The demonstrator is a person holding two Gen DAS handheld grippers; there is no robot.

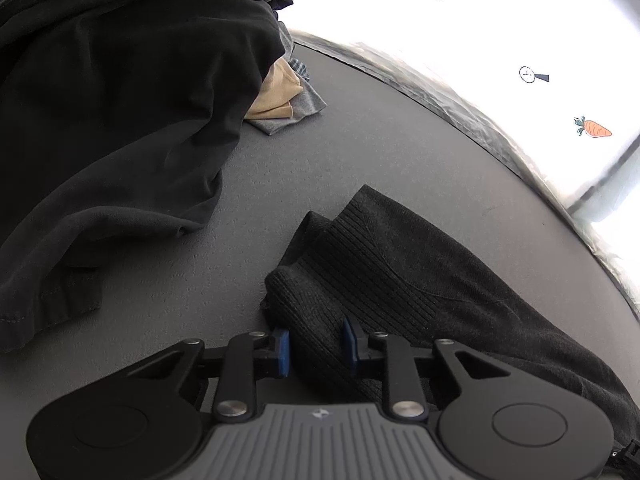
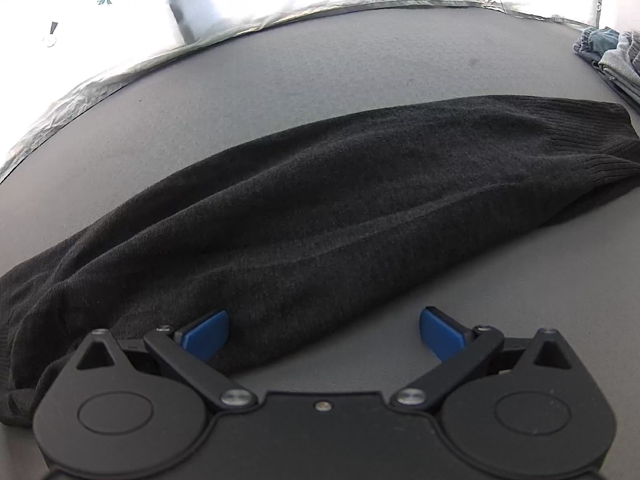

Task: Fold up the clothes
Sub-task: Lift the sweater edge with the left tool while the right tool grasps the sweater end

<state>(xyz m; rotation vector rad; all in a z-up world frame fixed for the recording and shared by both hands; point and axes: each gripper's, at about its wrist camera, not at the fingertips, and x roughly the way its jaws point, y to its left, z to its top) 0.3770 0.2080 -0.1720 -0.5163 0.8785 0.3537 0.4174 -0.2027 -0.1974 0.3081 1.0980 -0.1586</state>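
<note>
A dark grey knit sweater (image 2: 340,200) lies folded into a long band across the grey table (image 2: 360,64). In the left wrist view its ribbed end (image 1: 384,264) bunches up in front of my left gripper (image 1: 316,346). The blue pads (image 1: 283,350) of that gripper press a thick fold of the knit between them. My right gripper (image 2: 324,334) stands wide open at the sweater's near edge. Its left pad (image 2: 208,336) rests over the cloth and its right pad (image 2: 440,332) is over bare table. Nothing is pinched there.
A heap of black clothes (image 1: 120,120) fills the left of the left wrist view, with tan (image 1: 276,96) and grey (image 1: 304,108) garments behind it. Folded denim and grey garments (image 2: 616,56) sit at the far right. A crinkled silver strip (image 2: 120,76) edges the table.
</note>
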